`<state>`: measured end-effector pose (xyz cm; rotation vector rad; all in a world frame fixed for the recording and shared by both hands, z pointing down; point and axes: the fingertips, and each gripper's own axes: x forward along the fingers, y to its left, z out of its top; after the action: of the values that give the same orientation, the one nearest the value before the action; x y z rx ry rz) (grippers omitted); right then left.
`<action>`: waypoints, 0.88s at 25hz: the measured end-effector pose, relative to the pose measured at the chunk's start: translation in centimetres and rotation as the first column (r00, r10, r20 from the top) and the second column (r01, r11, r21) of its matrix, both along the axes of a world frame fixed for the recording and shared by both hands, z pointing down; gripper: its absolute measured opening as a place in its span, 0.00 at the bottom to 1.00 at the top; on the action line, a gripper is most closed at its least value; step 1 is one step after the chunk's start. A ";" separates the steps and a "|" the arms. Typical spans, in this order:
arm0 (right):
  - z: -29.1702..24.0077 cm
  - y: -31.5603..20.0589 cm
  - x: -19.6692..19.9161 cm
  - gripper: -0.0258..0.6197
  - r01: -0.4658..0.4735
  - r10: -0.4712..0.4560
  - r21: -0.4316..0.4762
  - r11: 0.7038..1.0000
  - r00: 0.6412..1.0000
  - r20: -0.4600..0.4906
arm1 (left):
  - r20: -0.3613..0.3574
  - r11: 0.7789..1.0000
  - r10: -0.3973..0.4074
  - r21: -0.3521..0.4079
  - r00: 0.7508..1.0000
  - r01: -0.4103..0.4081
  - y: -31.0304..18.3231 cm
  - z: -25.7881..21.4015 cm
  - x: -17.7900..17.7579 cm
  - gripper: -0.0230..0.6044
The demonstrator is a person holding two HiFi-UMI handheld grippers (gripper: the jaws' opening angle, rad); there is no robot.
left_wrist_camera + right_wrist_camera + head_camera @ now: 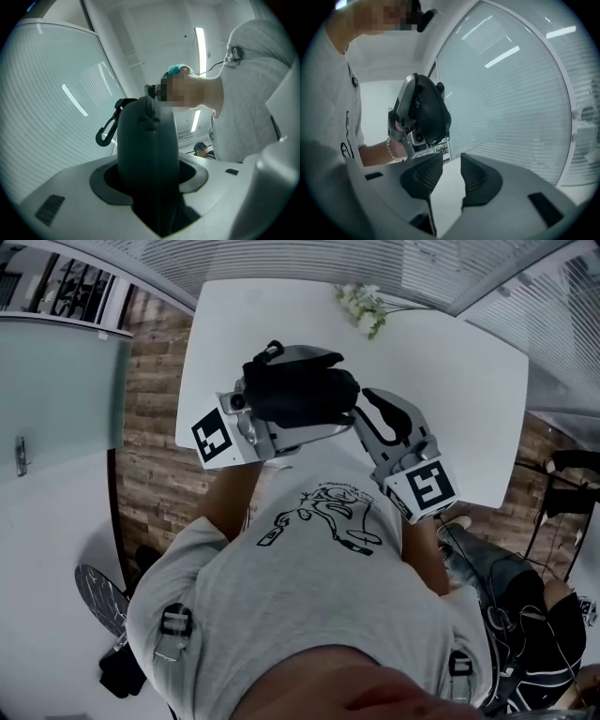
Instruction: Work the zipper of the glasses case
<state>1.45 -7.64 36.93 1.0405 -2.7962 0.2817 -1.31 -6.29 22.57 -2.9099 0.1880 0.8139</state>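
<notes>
Glasses case [302,395]: black, held up off the table [459,381], in front of the person's chest.

L claw [291,432]: clamped on the case. L gripper view: both pads of the L claw [149,174] press the case [147,140] from either side, and the case stands up out of the jaws. Zipper [150,108] runs over the case's top edge; can't tell if zipped or not. Black snap hook [106,132] hangs off the case's far end.

R claw [386,418]: jaws apart, nothing btw them. R gripper view: only white table surface shows through the gap of the R claw [451,174]. The case [427,108] is ahead of the jaws, apart from them, no contact.

Head view: R claw sits just beside the case, on its right. Flowers [364,307] lie at the table's far edge.
</notes>
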 end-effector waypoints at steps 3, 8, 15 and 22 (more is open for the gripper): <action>-1.2 -0.5 -0.2 0.25 -0.041 0.055 0.130 0.991 0.993 -0.107 | -0.008 1.000 0.000 -0.018 1.000 -0.001 -0.2 0.2 0.2 0.43; -1.5 -0.5 -0.4 0.22 -0.069 0.115 0.206 0.976 0.968 -0.222 | -0.002 1.000 0.004 -0.031 1.000 -0.004 0.0 0.4 0.4 0.43; -2.4 -0.7 0.0 0.05 -0.090 0.170 0.276 0.957 0.945 -0.279 | 0.001 0.999 0.005 -0.042 1.000 -0.005 -0.1 0.6 0.4 0.43; -2.1 -0.3 0.1 0.04 -0.075 0.161 0.283 0.956 0.941 -0.297 | -0.033 0.997 0.004 -0.080 0.999 -0.006 -0.4 0.5 0.5 0.43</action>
<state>1.56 -7.91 34.84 1.1921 -2.5271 -0.2433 -0.85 -6.66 23.10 -2.9734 0.2213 0.8752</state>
